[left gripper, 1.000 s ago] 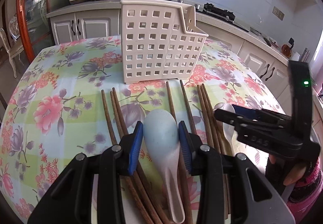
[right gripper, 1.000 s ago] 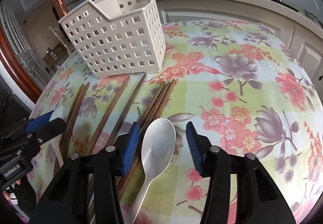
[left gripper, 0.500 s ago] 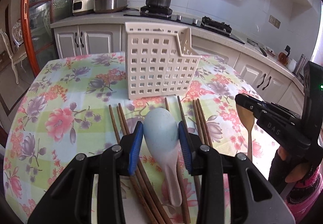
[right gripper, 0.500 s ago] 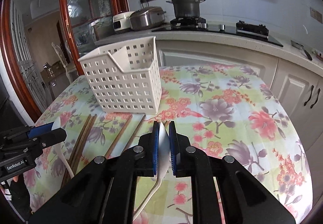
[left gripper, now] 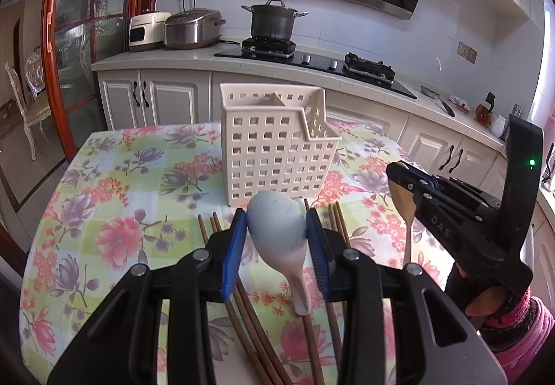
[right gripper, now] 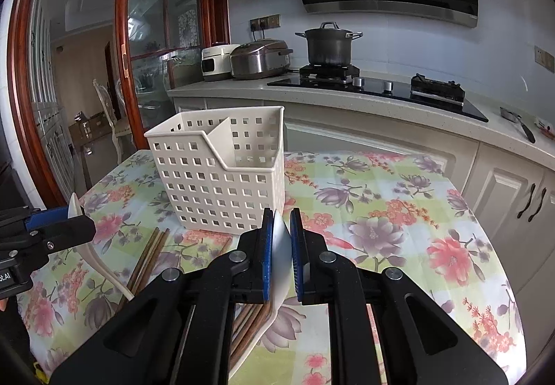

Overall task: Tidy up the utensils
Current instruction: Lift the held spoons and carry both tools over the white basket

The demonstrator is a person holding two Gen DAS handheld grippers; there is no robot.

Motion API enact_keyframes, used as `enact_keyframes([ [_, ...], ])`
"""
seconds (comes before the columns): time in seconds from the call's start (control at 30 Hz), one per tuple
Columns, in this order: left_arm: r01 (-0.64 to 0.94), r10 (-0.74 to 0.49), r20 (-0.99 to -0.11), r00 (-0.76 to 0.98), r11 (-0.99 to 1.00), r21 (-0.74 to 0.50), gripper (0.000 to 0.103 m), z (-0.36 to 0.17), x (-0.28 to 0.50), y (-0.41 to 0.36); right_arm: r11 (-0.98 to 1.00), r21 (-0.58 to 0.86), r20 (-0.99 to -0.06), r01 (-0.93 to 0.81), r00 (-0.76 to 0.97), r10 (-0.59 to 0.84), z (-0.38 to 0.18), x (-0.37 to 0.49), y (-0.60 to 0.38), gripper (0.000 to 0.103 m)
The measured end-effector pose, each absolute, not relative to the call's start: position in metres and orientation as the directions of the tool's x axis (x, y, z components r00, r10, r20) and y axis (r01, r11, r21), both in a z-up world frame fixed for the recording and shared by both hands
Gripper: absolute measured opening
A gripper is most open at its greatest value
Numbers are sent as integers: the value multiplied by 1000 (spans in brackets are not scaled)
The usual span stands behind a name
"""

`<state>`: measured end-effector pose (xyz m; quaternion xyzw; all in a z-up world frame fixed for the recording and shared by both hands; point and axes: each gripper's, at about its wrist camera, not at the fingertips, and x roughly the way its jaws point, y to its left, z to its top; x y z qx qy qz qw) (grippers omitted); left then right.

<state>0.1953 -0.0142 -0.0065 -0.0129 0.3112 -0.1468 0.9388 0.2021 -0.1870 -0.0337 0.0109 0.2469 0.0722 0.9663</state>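
My left gripper is shut on the bowl of a pale blue spoon, whose handle hangs down above the table. In the right wrist view, my right gripper is shut on a white spoon held edge-on, handle pointing down. In the left wrist view the right gripper shows at the right, and its spoon looks tan there. Ahead of both grippers stands a cream perforated utensil basket, upright with a divider inside. Several brown chopsticks lie on the floral tablecloth below the grippers.
The table has a rounded edge, with white kitchen cabinets behind it. On the counter are a pot on the hob and two cookers. A hand in a pink cuff holds the right gripper.
The right gripper's jaws closed on the white spoon, turning it edge-on. Both grippers rose from the table with their spoons, and the view tilted up toward the basket and counter.
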Motion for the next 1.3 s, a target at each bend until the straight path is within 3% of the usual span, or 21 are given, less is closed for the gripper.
enact_keyframes([
  [0.63, 249, -261, -458, 850, 965, -87, 34, 57, 222, -20, 991, 38, -364, -128, 922, 133, 20, 240, -178, 13],
  [1.0, 244, -233, -355, 906, 970, -14, 34, 128, 227, -29, 994, 15, -279, -112, 954, 112, 65, 244, -184, 13],
  [1.3, 194, -191, -348, 918, 981, -27, 34, 139, 275, -24, 997, -4, -271, -80, 960, 76, 66, 275, -186, 13],
])
